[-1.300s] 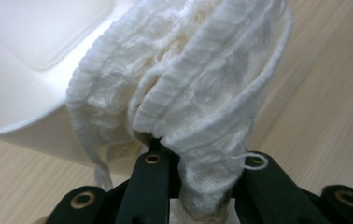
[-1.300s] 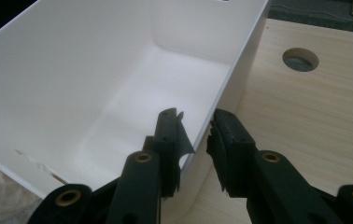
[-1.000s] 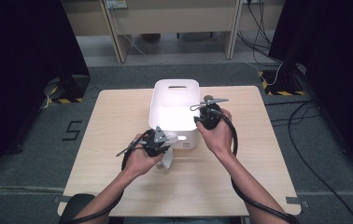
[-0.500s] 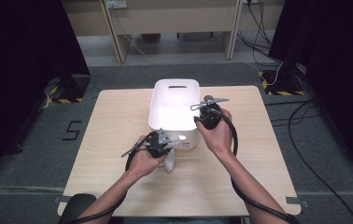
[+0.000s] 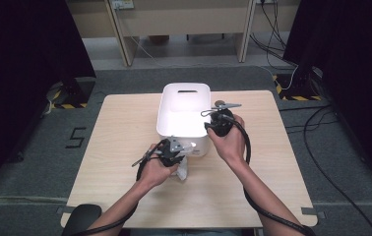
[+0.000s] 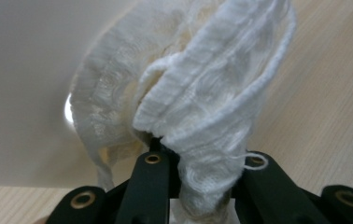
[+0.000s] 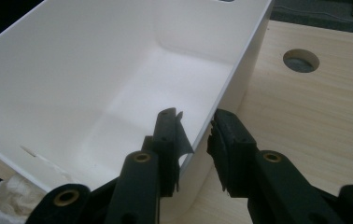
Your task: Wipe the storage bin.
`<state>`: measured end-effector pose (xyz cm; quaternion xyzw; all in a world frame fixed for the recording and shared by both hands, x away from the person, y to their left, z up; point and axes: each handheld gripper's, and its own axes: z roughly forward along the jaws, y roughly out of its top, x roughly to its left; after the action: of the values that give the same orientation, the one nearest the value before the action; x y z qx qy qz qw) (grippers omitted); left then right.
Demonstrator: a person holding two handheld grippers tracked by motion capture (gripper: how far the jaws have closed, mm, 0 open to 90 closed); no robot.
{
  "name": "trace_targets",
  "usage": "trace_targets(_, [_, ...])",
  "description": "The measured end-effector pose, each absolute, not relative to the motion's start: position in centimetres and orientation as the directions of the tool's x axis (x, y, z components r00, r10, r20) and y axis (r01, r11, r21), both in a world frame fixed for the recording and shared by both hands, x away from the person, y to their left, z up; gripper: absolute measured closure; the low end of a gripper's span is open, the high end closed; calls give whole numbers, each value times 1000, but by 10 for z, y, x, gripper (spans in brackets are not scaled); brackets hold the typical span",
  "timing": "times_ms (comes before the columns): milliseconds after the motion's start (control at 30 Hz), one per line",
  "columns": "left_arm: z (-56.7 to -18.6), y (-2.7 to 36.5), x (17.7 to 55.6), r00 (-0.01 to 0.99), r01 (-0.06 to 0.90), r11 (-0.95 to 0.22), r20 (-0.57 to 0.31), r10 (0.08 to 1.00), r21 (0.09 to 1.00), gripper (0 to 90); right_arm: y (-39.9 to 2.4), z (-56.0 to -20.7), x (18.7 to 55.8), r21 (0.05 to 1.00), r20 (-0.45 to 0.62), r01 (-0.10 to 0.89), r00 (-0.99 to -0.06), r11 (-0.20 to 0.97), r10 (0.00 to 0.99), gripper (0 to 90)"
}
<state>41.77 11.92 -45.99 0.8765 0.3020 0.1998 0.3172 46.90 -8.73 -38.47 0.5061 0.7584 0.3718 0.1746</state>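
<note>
My left gripper (image 6: pixel 198 186) clamps the white knitted cloth (image 6: pixel 202 107); my right gripper (image 7: pixel 195 140) straddles the white plastic bin's (image 5: pixel 184 115) wall (image 7: pixel 221 88), which may tip if the cloth snags its rim.

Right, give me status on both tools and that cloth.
Left tool shut on white cloth, outside bin's near wall. Right tool straddling white bin wall, grip unclear. Bin empty, nothing in the way.
</note>
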Motion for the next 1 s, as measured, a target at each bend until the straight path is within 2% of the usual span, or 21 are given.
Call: trace_targets(1000, [-410, 122, 407, 734, 344, -576, 170, 658, 742, 782, -88, -384, 470, 735, 125, 648, -419, 199, 899, 711])
